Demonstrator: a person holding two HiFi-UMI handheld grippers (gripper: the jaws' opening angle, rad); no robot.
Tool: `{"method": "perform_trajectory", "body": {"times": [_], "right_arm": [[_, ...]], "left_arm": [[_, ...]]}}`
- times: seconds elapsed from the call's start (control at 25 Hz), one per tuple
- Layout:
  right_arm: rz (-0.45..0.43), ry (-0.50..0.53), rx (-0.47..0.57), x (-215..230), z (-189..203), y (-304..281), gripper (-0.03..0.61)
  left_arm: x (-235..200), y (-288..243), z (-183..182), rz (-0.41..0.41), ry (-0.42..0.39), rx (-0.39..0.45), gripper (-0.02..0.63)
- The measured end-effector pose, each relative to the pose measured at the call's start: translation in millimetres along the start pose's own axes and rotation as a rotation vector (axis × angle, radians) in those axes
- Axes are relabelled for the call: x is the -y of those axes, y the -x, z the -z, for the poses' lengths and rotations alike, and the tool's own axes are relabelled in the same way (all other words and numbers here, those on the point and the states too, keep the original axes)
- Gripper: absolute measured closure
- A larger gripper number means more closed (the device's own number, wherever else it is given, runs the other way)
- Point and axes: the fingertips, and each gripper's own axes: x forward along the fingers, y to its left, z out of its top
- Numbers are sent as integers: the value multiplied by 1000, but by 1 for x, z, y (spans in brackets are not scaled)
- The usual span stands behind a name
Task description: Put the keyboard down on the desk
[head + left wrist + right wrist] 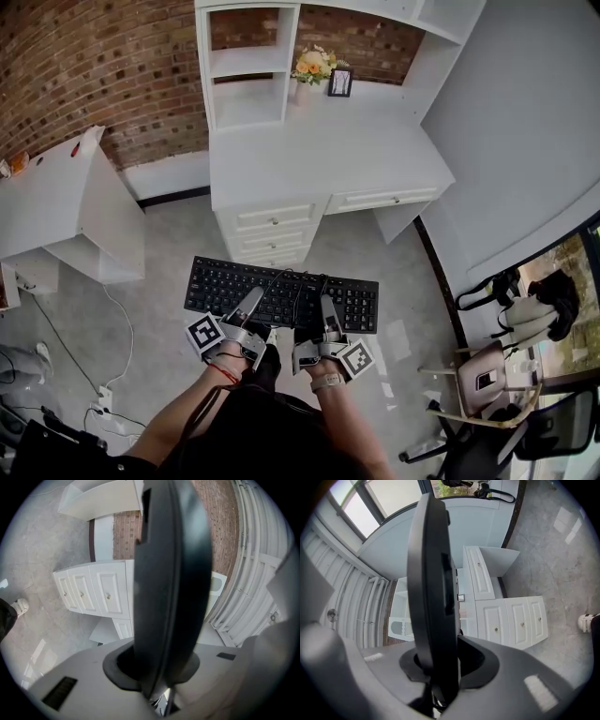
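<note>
Short of the front edge of the white desk (319, 159), the flat black plastic keyboard (281, 293), pinched only at its near rim by left gripper (250, 299) and right gripper (328, 307), could droop and slip.

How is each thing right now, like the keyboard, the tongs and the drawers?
keyboard: held up in the air, not set down yet
left tongs: shut on the keyboard
right tongs: shut on the keyboard
desk: front of its top bare
drawers: shut
flowers: upright at the desk's back
</note>
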Motion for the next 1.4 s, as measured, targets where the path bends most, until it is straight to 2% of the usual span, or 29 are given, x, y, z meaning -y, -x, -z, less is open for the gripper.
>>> {"method": "perform_trajectory", "body": {"times": [0.72, 1.16, 1.4], "right_arm": [[40, -11, -3, 6, -24, -118, 483], [67, -8, -54, 38, -31, -195, 483], [78, -24, -68, 52, -28, -220, 483]], "left_arm": [[4, -101, -63, -31, 33, 8, 545], [-19, -156, -111, -57, 69, 54, 545], [-31, -170, -129, -74, 73, 57, 545]]}}
